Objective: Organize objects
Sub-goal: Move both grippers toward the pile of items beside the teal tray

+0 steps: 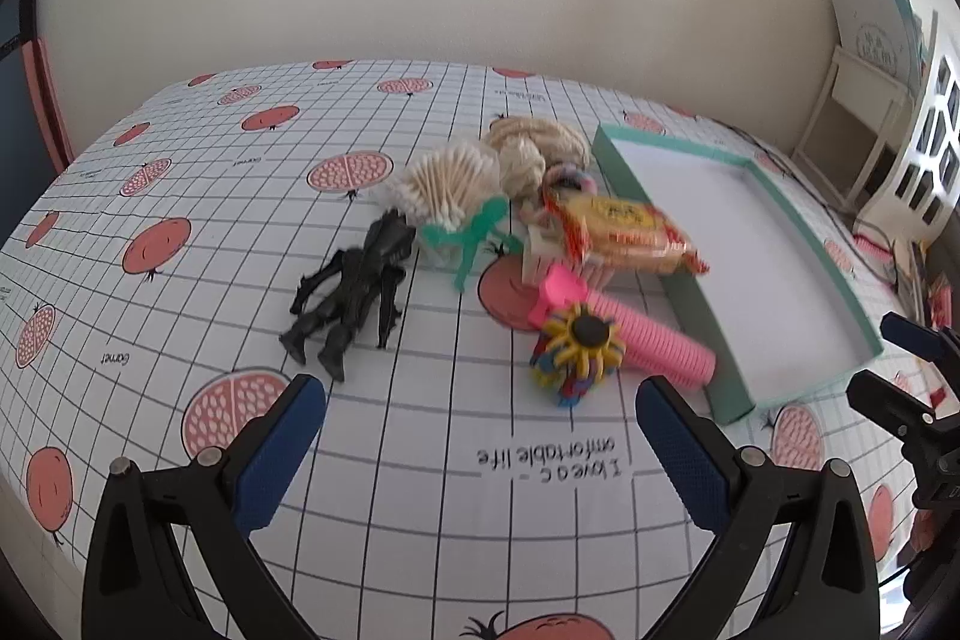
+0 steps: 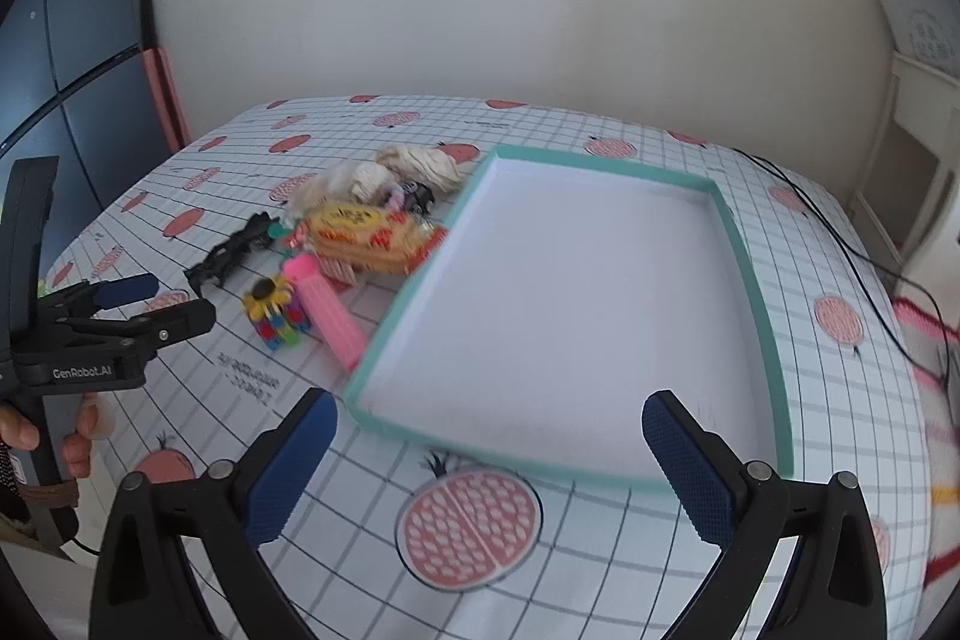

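- Left gripper point(image 1: 480, 418), at the bottom of the left wrist frame, hovers over the tabletop point(image 1: 180, 196) with jaws spread wide and nothing between them.
- Right gripper point(image 2: 489, 436), at the bottom of the right wrist frame, also has jaws wide apart and empty, poised above the near rim of the tray point(image 2: 774, 340).
- The teal-walled tray fills the centre right of the right wrist frame, its white floor bare.
- A heap of objects lies just left of the tray: black figure point(image 1: 354, 289), cotton swabs point(image 1: 444, 184), green figure point(image 1: 477, 232), rope knot point(image 1: 534, 148), snack pack point(image 1: 630, 232), pink tube point(image 1: 648, 334), sunflower toy point(image 1: 579, 352).
- The pink tube's end lies against the tray's left wall.
- A cable point(image 2: 852, 250) trails across the tabletop at right.
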{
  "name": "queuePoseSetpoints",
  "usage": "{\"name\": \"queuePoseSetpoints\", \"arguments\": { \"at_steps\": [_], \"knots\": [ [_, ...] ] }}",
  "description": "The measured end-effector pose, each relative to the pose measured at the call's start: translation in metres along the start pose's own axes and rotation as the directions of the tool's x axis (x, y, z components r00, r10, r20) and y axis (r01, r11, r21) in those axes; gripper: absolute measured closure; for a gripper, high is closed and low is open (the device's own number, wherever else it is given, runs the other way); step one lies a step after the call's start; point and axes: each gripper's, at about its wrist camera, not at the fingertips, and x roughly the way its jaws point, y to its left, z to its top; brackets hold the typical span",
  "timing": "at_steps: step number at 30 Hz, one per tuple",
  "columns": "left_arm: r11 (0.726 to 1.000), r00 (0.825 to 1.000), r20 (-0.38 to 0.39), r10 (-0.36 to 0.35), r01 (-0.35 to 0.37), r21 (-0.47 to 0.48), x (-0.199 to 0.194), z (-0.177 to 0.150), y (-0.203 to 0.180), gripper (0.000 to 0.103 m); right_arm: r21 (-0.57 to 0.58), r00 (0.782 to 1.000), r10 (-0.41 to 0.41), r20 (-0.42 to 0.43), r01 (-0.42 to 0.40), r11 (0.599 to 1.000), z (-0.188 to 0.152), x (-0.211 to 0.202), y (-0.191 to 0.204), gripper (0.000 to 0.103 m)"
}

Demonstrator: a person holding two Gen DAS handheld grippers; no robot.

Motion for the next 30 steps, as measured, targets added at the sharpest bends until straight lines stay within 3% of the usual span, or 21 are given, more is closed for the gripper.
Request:
{"name": "queuePoseSetpoints", "arguments": {
  "at_steps": [7,16,22,30],
  "knots": [
    [0.999,1.0,-0.014,0.011,-0.012,-0.044,0.006,0.043,0.01,0.0,-0.041,0.997,0.061,-0.037,-0.062,0.997,0.056,0.012,0.019,0.0],
    [0.986,0.989,-0.145,0.034,-0.057,-0.154,0.016,0.085,0.025,0.0,-0.045,0.984,0.113,-0.141,-0.12,0.992,0.097,0.031,0.04,0.0],
    [0.982,0.979,-0.197,0.058,-0.091,-0.163,0.016,0.099,0.021,0.0,-0.012,0.972,0.134,-0.194,-0.139,0.99,0.104,0.042,0.043,0.002],
    [0.964,0.959,-0.271,0.078,-0.142,-0.224,0.027,0.09,0.017,0.0,0.002,0.94,0.18,-0.29,-0.188,0.982,0.077,0.073,0.053,0.018]
  ]
}}
